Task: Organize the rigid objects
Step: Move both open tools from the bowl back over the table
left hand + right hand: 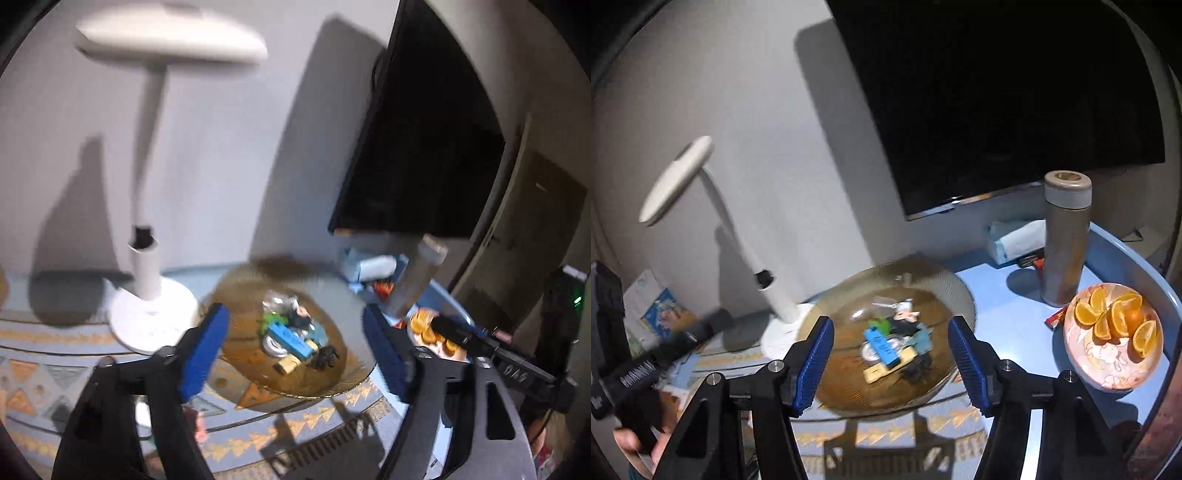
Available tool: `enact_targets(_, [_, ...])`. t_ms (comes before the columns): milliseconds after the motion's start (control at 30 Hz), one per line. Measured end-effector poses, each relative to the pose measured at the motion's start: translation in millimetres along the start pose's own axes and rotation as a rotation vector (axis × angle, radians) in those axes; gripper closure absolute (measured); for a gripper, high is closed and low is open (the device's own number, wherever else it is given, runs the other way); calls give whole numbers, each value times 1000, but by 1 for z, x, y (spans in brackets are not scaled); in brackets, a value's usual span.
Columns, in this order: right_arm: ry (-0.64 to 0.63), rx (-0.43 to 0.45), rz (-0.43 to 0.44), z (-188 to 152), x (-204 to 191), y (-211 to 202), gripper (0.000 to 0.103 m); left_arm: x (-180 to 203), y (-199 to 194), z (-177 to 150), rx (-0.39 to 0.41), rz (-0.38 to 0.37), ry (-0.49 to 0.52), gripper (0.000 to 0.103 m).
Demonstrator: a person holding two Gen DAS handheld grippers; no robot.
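Above the glass plate point(945, 291) rim, both grippers point(295, 354) point(890, 363) hang spread, empty.

A shallow amber glass dish point(846, 391) with a ribbed rim sits on the patterned tablecloth, and the small hard things lie heaped together at its middle. On top is a blue bar point(881, 345) (some marking on it, too blurred to read), lying flat and slanted. Beside it are a green piece point(881, 325), a small figurine point(905, 319) with a pale head, a yellowish flat block point(882, 369) and a dark lump point(325, 357) at the heap's edge, all touching or overlapping.
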State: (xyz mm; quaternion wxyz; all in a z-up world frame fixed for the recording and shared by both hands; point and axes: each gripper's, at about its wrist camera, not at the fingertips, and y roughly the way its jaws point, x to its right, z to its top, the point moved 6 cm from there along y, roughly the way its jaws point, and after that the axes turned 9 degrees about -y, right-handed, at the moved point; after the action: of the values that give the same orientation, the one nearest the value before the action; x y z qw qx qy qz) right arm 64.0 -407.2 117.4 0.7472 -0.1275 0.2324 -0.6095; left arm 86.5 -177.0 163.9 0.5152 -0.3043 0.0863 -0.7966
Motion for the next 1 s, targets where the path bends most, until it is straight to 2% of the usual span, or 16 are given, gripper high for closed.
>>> enact_targets(100, [-19,-17,28,-15,-22,-10,33,-7,-44,-9,57,33,15,25])
enact_targets(133, [-21,-25,41,-23,-29,-12,22,-10,-52,-13,63,43,17,25])
enact_targets(167, [-19,-34,56,-35,-37,-12,10,-17,-64,-23,68,62,21,20])
enact_targets(200, [-19,-34,58,-46,-42,-10,7,-24,-70,-32,69,81,24,14])
enact_targets(267, [-51,-56,18,-77,-52,4,6,-49,-77,-57,59,131,11,10])
enact_targets(367, [-73,-145,-19,-129,-61,32,6,-94,-70,-95,18,245,-16,11])
enact_targets(433, [-98,-173,-58,-150,-64,41,6,-119,-60,-119,-16,283,-19,11])
enact_targets(500, [-148,-209,-108,-163,-68,49,6,-136,-53,-134,-49,289,-44,11])
enact_targets(600, [-254,-188,-162,-163,-80,48,5,-155,-44,-150,-84,255,-127,11])
enact_targets(667, [-327,-240,-193,-171,-90,56,3,-164,-39,-154,-102,234,-173,11])
enact_targets(767, [-406,-254,-240,-174,-99,59,3,-164,-42,-150,-74,205,-175,11])
enact_targets(867, [-409,-264,-246,-176,-99,63,3,-166,-44,-154,-85,173,-195,11])
enact_targets(1000, [-341,-293,-233,-174,-89,68,3,-166,-47,-154,-76,160,-197,11])
